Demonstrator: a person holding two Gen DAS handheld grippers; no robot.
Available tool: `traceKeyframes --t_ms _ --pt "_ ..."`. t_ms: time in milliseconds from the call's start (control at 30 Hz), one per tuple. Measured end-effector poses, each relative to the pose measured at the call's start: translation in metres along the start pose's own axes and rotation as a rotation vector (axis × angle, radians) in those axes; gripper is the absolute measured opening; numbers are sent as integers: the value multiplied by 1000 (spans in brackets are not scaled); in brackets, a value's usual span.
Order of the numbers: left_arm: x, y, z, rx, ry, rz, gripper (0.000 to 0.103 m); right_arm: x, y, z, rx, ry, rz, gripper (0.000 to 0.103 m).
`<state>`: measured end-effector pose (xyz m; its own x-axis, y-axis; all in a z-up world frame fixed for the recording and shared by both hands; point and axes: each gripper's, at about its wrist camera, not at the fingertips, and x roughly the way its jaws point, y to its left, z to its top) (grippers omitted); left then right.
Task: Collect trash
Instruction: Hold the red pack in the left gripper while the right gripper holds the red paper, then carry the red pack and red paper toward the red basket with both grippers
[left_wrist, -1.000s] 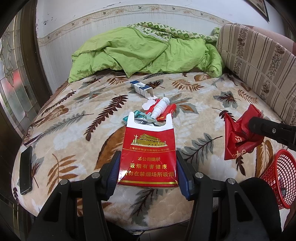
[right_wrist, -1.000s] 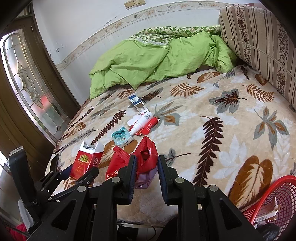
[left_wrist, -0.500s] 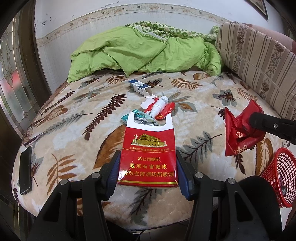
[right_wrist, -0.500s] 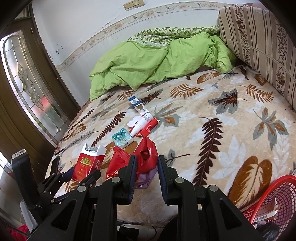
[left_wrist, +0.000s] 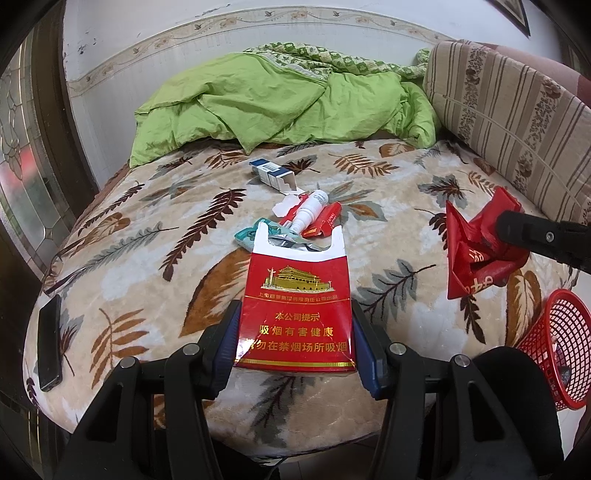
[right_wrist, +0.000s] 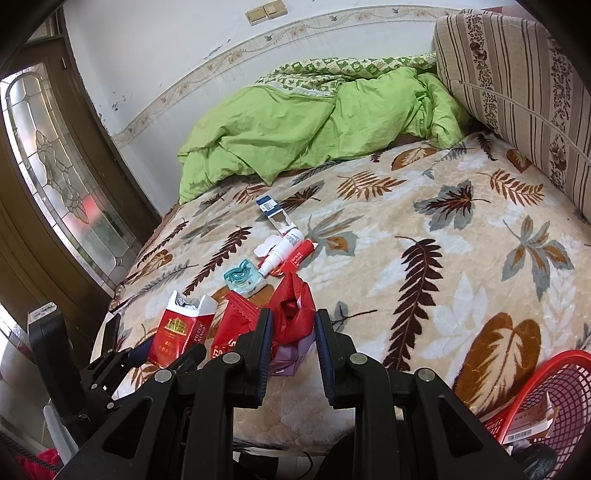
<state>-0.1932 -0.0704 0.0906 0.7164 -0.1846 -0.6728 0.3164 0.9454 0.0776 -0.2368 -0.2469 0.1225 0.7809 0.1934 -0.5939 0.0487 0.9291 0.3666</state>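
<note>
My left gripper (left_wrist: 295, 332) is shut on an open red cigarette pack (left_wrist: 295, 295), held above the bed's front edge; it also shows in the right wrist view (right_wrist: 179, 338). My right gripper (right_wrist: 293, 332) is shut on a crumpled red wrapper (right_wrist: 291, 314), also seen in the left wrist view (left_wrist: 476, 254). On the bed lie a white bottle (left_wrist: 308, 212), a red packet (left_wrist: 323, 221), a teal wrapper (right_wrist: 242, 277) and a blue-white box (left_wrist: 271, 175). A red mesh basket (left_wrist: 557, 347) stands by the bed at lower right, with trash inside (right_wrist: 528, 424).
A green quilt (left_wrist: 280, 99) is heaped at the far side of the bed. A striped headboard cushion (left_wrist: 517, 107) runs along the right. A black phone (left_wrist: 50, 347) lies at the bed's left edge. A glass-panelled door (right_wrist: 55, 177) stands left.
Both grippers have drawn back slightly from the bed with their loads still held. The trash on the bed has not moved.
</note>
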Motion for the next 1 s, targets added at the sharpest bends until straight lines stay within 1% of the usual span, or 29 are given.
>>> traceKeyframes --t_ms 533,700,900,1000 --pt "-4 -14 2 49 -1 -16 54 -13 -14 2 36 -24 -13 24" --pt "-5 -26 6 74 -4 -40 54 -24 -25 1 58 -39 -34 24" --pt "-7 -47 14 118 -2 -125 54 -44 -52 0 101 -65 -94 24" --pt "-9 -65 19 148 5 -189 54 -62 -74 -3 137 -86 -146 24"
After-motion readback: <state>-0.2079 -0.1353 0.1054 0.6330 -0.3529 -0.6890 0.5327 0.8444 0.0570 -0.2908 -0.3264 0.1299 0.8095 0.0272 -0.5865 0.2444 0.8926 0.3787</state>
